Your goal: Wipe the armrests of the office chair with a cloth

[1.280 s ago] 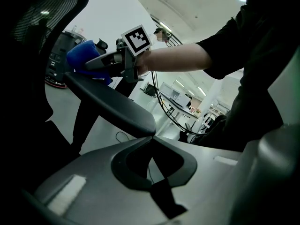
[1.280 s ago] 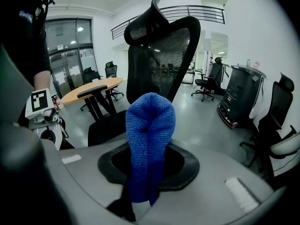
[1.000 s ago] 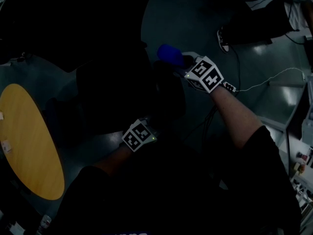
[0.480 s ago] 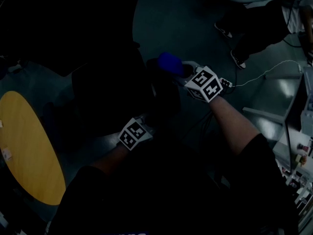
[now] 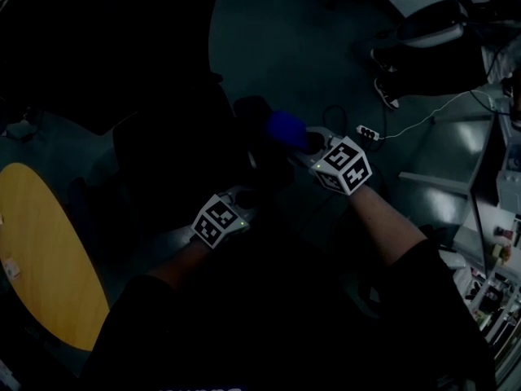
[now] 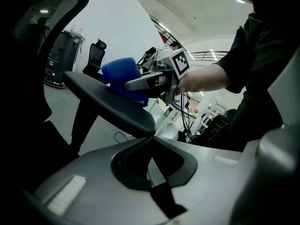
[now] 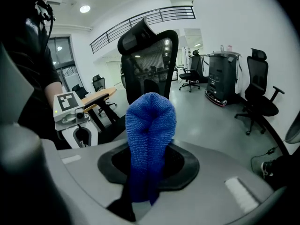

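Observation:
The black office chair (image 5: 175, 149) is dim in the head view. Its right armrest (image 6: 108, 102) runs as a dark pad across the left gripper view. A blue cloth (image 6: 123, 76) rests on top of that armrest, with my right gripper (image 6: 150, 81) shut on it. In the right gripper view the cloth (image 7: 149, 125) stands bunched between the jaws of the right gripper (image 7: 149, 150). My left gripper (image 6: 152, 139) is shut with nothing in it, its tips just under the armrest's near end. In the head view the left gripper (image 5: 218, 218) sits below and left of the cloth (image 5: 285, 126).
A yellow round table (image 5: 45, 259) lies at the left. A power strip and white cable (image 5: 423, 116) lie on the floor at the right, near a person's shoes (image 5: 387, 92). More office chairs (image 7: 260, 100) and a dark machine (image 7: 224, 76) stand around the room.
My right gripper has drawn the blue cloth along the armrest toward me. The left gripper has stayed about where it was. The bystander's feet have shifted at the upper right.

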`<state>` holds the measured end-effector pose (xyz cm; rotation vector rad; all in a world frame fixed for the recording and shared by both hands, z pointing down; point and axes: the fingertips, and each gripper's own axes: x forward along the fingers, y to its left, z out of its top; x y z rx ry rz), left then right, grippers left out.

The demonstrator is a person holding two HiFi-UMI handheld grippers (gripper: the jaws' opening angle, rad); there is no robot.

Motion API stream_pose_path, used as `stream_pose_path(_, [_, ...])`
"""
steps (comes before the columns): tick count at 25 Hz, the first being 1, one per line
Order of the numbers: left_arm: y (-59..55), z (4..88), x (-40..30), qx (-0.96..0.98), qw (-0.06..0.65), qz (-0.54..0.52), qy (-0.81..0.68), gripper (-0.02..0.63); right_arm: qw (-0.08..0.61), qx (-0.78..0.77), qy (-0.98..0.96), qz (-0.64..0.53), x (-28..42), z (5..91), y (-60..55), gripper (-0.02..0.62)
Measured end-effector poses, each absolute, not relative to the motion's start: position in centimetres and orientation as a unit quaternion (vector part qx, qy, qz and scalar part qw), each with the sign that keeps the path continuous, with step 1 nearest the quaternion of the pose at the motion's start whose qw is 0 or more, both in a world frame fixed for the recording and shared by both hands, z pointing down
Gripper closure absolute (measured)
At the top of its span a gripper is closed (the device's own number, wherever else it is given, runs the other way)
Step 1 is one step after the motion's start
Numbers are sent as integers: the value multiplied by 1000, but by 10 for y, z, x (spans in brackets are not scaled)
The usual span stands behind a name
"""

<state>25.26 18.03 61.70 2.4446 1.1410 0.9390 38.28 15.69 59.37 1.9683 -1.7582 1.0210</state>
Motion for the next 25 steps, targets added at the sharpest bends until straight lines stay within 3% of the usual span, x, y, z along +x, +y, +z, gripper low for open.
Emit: stream_pose_path(25, [182, 610, 252, 851, 105, 318, 405, 586, 93, 739, -545, 384, 290, 578, 209, 483])
